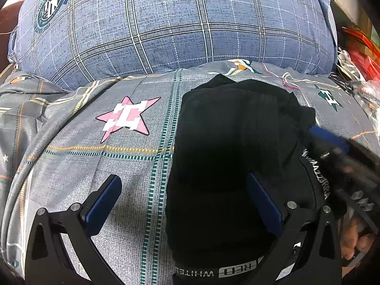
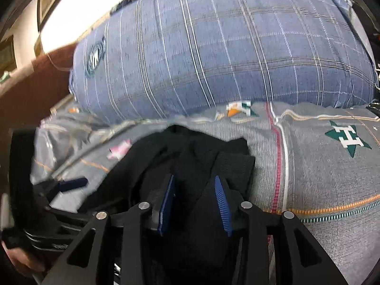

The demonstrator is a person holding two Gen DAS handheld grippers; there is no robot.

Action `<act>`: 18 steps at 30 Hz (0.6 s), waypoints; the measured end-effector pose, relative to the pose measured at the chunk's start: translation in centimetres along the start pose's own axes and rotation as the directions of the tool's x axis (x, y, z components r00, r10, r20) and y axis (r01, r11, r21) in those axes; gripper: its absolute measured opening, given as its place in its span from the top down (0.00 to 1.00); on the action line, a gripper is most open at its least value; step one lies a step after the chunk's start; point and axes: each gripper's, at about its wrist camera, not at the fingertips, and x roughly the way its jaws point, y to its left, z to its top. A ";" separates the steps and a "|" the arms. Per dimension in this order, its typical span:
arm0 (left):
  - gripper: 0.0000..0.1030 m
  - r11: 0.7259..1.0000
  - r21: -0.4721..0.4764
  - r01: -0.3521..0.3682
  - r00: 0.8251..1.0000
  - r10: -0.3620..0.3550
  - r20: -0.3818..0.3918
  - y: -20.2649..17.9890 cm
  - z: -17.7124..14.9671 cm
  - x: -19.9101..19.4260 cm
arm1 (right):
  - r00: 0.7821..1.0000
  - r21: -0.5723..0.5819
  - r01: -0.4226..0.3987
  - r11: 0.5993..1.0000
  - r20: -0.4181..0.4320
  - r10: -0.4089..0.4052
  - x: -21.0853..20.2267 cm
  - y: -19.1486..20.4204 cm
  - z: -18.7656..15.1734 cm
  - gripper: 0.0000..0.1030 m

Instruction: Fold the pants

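The black pants (image 1: pixel 232 147) lie bunched in a folded heap on the grey patterned bed sheet (image 1: pixel 133 166); a lettered waistband shows at the near edge. My left gripper (image 1: pixel 185 190) is open, wide apart, its right finger over the pants and its left finger over the sheet. My right gripper (image 2: pixel 196 190) has its blue pads close together with black pants cloth (image 2: pixel 194 156) between them. The right gripper also shows blurred at the right in the left wrist view (image 1: pixel 332 142). The left gripper shows at the lower left of the right wrist view (image 2: pixel 71 184).
A large blue plaid pillow (image 1: pixel 180 23) lies behind the pants across the bed. Red and clear items (image 1: pixel 363 54) sit at the far right edge. A brown headboard (image 2: pixel 35 87) is at the left.
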 end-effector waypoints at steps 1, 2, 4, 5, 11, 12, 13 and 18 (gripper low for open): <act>0.00 1.000 -0.002 0.001 1.000 -0.001 0.002 0.0 0.0 0.0 | 1.000 0.000 0.010 1.000 -0.019 -0.010 0.5 -0.1 -0.2 0.64; 0.00 1.000 -0.004 0.004 1.000 -0.004 0.003 0.0 -0.1 0.0 | 1.000 0.010 0.005 1.000 -0.016 -0.005 0.7 -0.4 -0.3 0.63; 0.00 1.000 -0.008 0.010 1.000 -0.010 0.002 0.1 -0.1 0.0 | 1.000 0.032 -0.011 0.999 -0.024 0.012 0.9 -0.8 -0.1 0.62; 0.00 1.000 -0.009 0.012 1.000 -0.012 0.000 0.2 -0.1 0.0 | 1.000 0.040 -0.016 0.999 -0.027 0.017 1.0 -1.0 -0.1 0.62; 0.00 1.000 -0.022 0.017 1.000 -0.017 0.000 0.4 -0.3 0.1 | 1.000 0.038 -0.009 0.999 -0.024 0.010 1.2 -1.1 -0.2 0.61; 0.00 1.000 -0.024 0.017 1.000 -0.017 0.000 0.4 -0.4 0.0 | 1.000 0.039 -0.011 0.999 -0.024 0.012 1.2 -1.1 -0.2 0.61; 0.00 1.000 -0.025 0.016 1.000 -0.016 0.001 0.4 -0.4 0.0 | 1.000 0.040 -0.012 0.999 -0.025 0.013 1.2 -1.1 -0.2 0.61; 0.00 0.999 -0.034 0.015 1.000 -0.015 -0.003 0.5 -0.6 0.0 | 1.000 0.041 -0.014 0.999 -0.024 0.015 1.1 -1.1 -0.2 0.61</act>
